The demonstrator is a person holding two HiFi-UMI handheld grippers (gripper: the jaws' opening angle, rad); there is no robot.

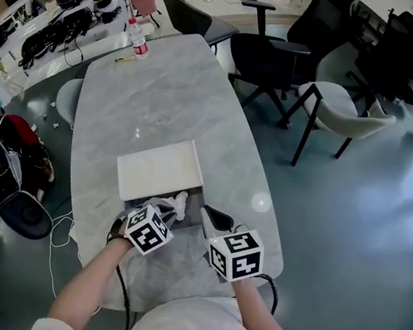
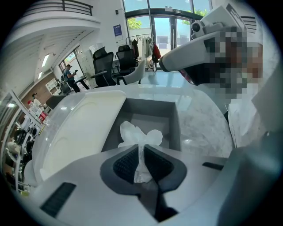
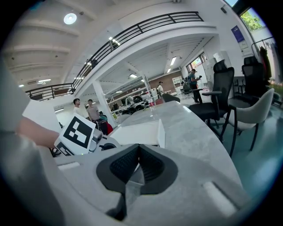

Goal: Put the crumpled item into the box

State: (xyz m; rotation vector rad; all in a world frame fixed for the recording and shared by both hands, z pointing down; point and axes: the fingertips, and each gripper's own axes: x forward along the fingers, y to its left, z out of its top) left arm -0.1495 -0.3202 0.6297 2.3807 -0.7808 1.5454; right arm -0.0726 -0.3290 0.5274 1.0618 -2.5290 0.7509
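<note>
An open grey box (image 1: pixel 192 211) sits near the table's front edge, its white lid (image 1: pixel 160 169) folded back on the far side. My left gripper (image 1: pixel 170 212) is shut on a crumpled white paper item (image 1: pixel 177 203) and holds it over the box's near part. In the left gripper view the item (image 2: pixel 140 136) sticks out between the dark pads (image 2: pixel 125 163) of the left gripper (image 2: pixel 140 152), above the grey box (image 2: pixel 152 118). My right gripper (image 1: pixel 211 216) is just right of the box. Seen in its own view, the right gripper (image 3: pixel 138 153) is shut and holds nothing.
The marble table (image 1: pixel 169 106) runs away from me, with a water bottle (image 1: pixel 139 38) and a small yellow pen (image 1: pixel 124 60) at its far end. Black and white chairs (image 1: pixel 271 57) (image 1: pixel 344 110) stand to the right. A bag and cables (image 1: pixel 3 158) lie on the floor at left.
</note>
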